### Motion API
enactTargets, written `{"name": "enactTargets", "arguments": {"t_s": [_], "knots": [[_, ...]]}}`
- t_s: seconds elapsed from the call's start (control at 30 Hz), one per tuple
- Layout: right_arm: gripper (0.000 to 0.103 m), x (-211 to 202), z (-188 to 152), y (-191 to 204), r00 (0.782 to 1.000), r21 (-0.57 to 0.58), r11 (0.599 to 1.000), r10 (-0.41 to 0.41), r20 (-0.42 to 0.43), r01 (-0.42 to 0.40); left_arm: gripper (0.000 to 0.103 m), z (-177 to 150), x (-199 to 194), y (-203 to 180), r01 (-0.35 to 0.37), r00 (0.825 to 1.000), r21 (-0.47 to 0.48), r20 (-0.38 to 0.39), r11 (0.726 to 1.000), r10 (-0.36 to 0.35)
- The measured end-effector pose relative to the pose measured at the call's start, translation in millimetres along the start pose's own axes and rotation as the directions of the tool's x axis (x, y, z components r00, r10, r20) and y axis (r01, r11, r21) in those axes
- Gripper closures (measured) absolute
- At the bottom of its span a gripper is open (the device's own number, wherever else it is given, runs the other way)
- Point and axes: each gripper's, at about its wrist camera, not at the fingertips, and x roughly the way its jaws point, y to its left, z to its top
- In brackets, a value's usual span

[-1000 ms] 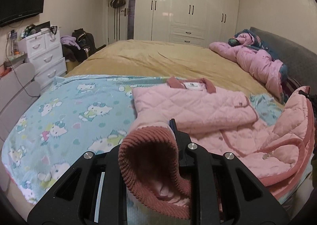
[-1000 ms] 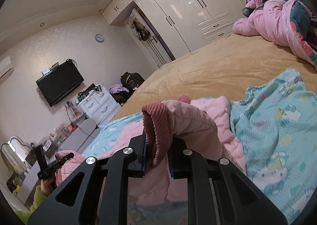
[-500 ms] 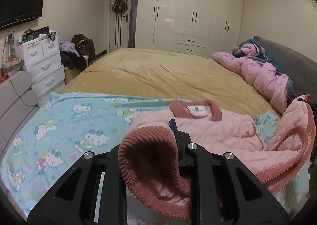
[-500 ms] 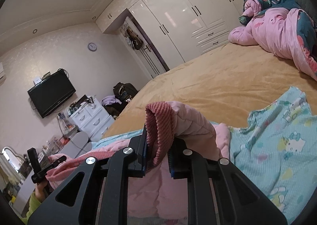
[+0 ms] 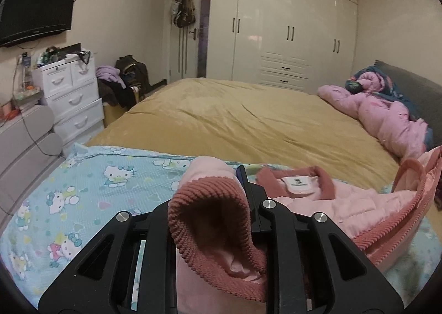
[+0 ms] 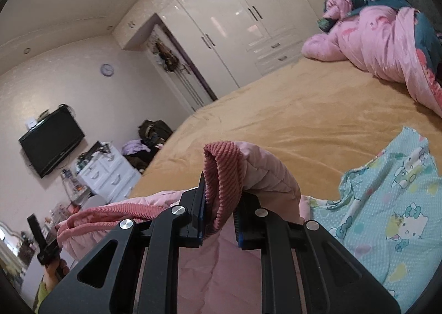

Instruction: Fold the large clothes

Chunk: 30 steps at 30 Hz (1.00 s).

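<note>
A pink quilted jacket point(image 5: 326, 206) with a dark-pink collar and white label point(image 5: 299, 182) lies on the bed. In the left wrist view my left gripper point(image 5: 212, 198) is shut on a ribbed dark-pink sleeve cuff point(image 5: 210, 231), held up just before the collar; the cuff hides the left finger. In the right wrist view my right gripper point(image 6: 221, 206) is shut on the other ribbed cuff point(image 6: 223, 173), its sleeve point(image 6: 273, 176) arching over the right finger. The jacket's ribbed edge point(image 6: 110, 210) stretches left toward a hand with the left gripper point(image 6: 41, 242).
A light-blue cartoon-cat blanket point(image 5: 91, 192) lies under the jacket, on a mustard bedspread point(image 5: 234, 120). A bunched pink quilt point(image 5: 386, 118) lies by the grey headboard at right. White drawers point(image 5: 71, 98) and a wall TV point(image 5: 36, 10) stand left; white wardrobes point(image 5: 290, 29) are behind.
Both grippers moved forward over the bed with their cuffs still gripped. The collar now sits close in front of the left gripper, and less of the jacket body shows.
</note>
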Motion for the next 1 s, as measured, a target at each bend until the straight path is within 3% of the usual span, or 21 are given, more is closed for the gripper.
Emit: {"name": "enactTargets", "arguments": {"t_s": [0.3,0.6,1.0], "knots": [[0.088,50.5,-20.5,-20.2,0.996,0.000,0.996,-0.086,-0.037,0.086,0.088,-22.1,42.3,2.3,-0.021,1.000,-0.008,-0.008,1.000,0.021],[0.088,82.2,-36.6,-38.3,0.988,0.024,0.990,-0.139,-0.068,0.141,0.087,-34.3,61.8,6.1,0.012,1.000,-0.028,-0.006,1.000,-0.013],[0.085,120.5,-42.4,-43.0,0.973,0.062,0.977,-0.194,-0.124,0.203,0.085,-51.1,96.7,10.5,0.051,0.996,-0.056,-0.074,0.997,-0.056]]}}
